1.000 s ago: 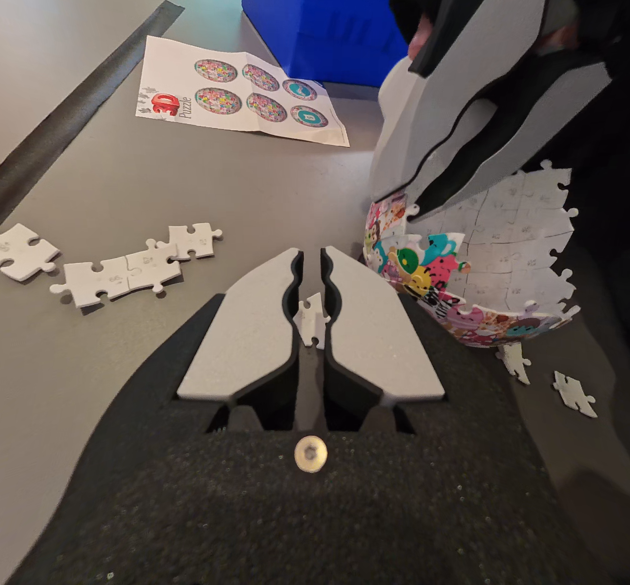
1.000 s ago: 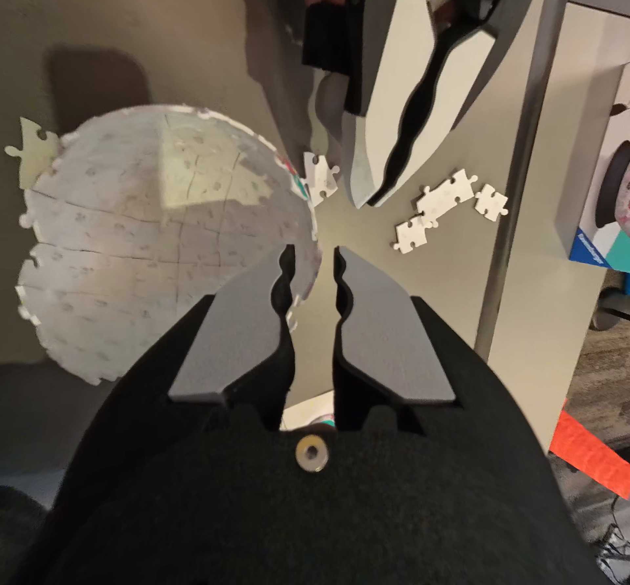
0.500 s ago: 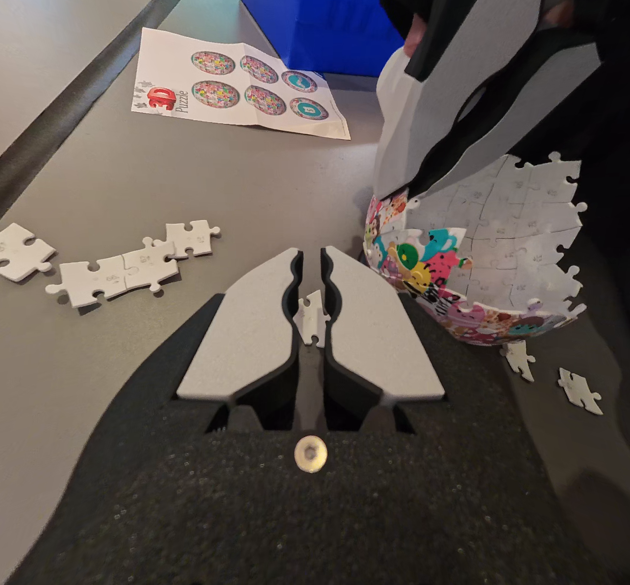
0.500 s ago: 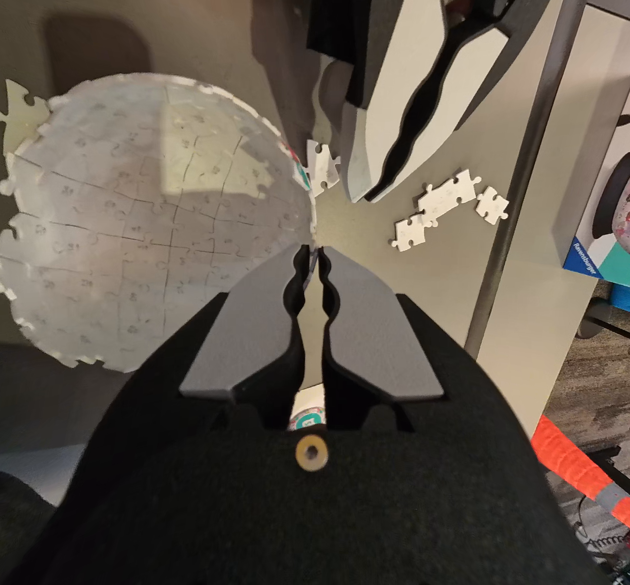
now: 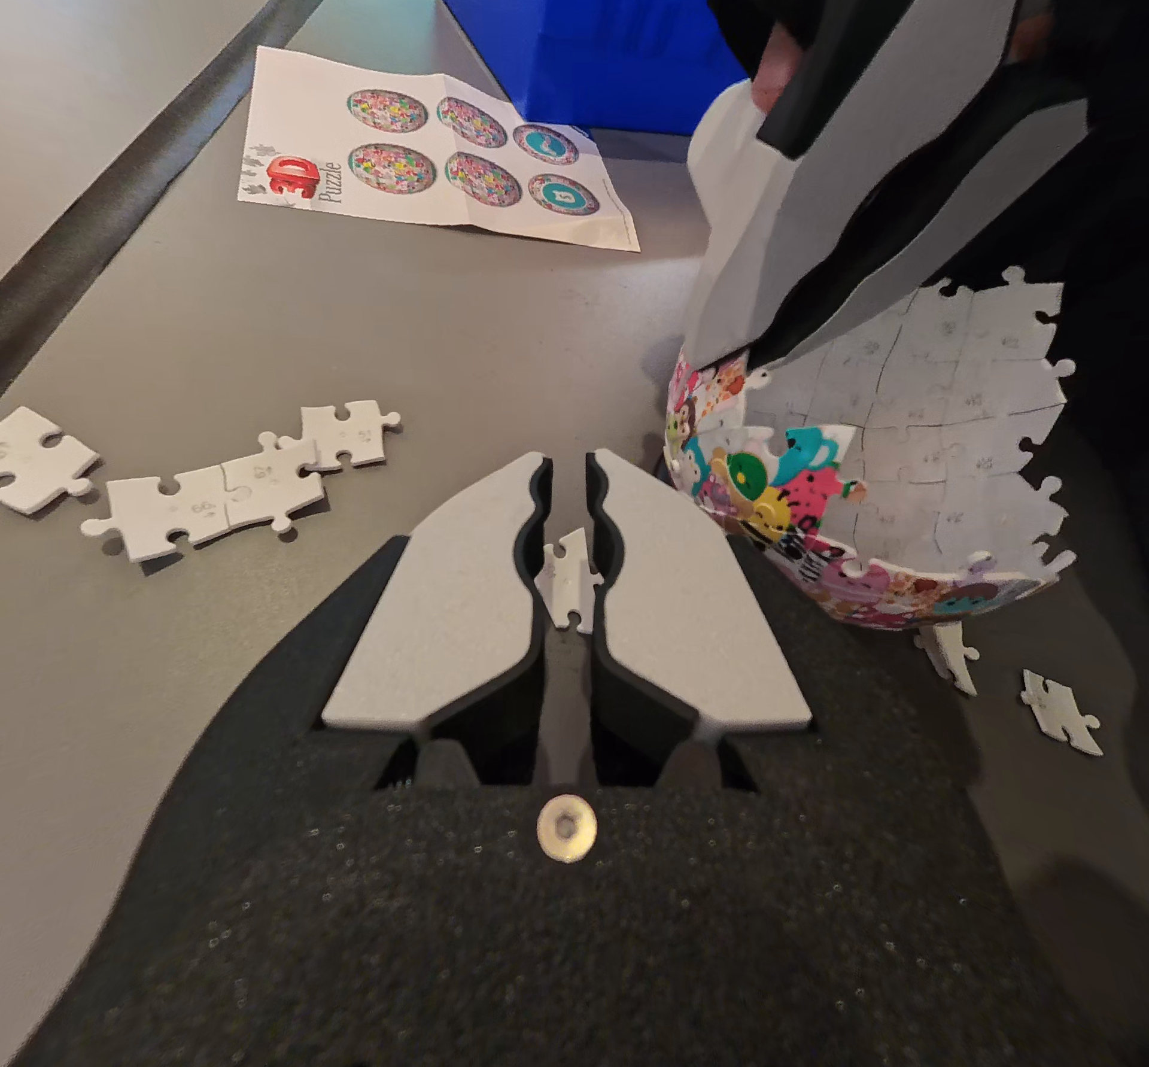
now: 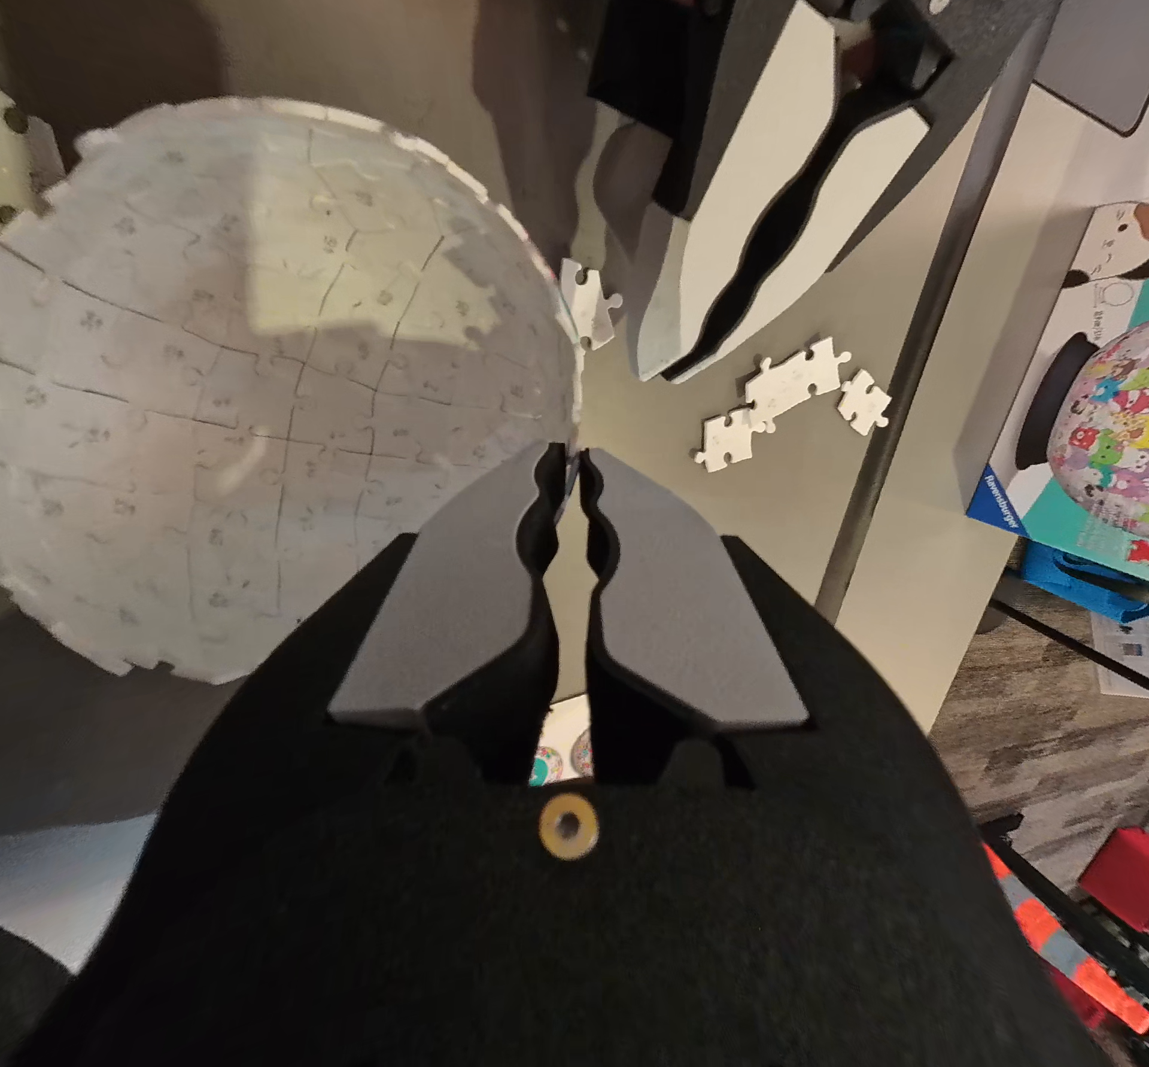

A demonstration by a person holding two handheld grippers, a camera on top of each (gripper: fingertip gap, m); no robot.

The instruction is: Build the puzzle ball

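Left wrist view: the left gripper (image 5: pixel 569 465), lower centre, has its jaws nearly together with a white puzzle piece (image 5: pixel 569 580) between them. The half-built puzzle ball (image 5: pixel 870 465) sits on the grey table (image 5: pixel 435 322) at right.

Right wrist view: the right gripper (image 6: pixel 573 458), jaws pinched on the ball's rim, holds the ball (image 6: pixel 261 390) at left.

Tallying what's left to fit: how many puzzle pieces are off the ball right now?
7. One piece sits between the left claw fingers; a single lies far left; a chain of three lies beside it; two lie by the ball. It may hide others.
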